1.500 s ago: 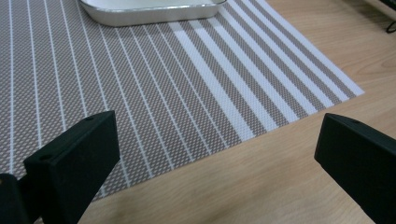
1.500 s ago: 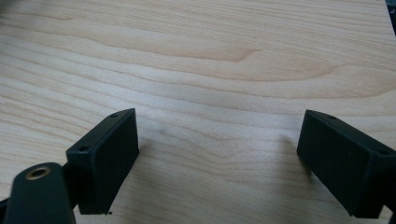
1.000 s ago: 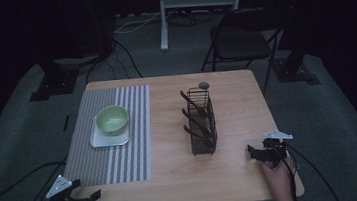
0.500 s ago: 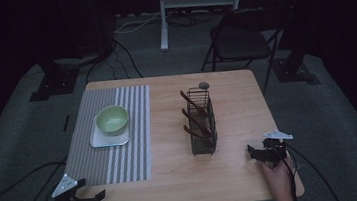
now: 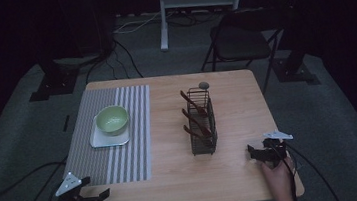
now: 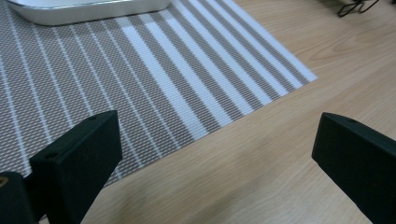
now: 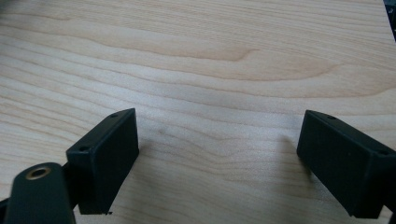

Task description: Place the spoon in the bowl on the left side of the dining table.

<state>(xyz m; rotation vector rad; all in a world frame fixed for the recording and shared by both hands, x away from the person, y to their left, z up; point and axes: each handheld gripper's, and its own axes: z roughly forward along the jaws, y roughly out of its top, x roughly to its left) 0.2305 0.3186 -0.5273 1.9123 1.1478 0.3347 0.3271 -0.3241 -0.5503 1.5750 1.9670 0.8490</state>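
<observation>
A pale green bowl point(image 5: 112, 119) sits on a white tray point(image 5: 101, 140) on the striped placemat point(image 5: 117, 157). A black wire rack point(image 5: 202, 128) with brown utensils stands mid-table, and a small grey stone point(image 5: 203, 85) lies behind it. My left gripper point(image 5: 105, 194) rests at the front left corner, open, jaws wide over the placemat point(image 6: 140, 84) corner and bare wood. Over on the front right, my right gripper point(image 5: 250, 153) is open above bare tabletop point(image 7: 210, 60), nothing between its jaws.
The white tray's edge point(image 6: 84, 10) runs along the top of the left gripper view. A black folding chair point(image 5: 241, 43) and a white stand point(image 5: 196, 0) are behind the table on grey carpet. Cables trail on the floor at left.
My left gripper has shifted slightly right along the front edge. The right gripper has stayed put.
</observation>
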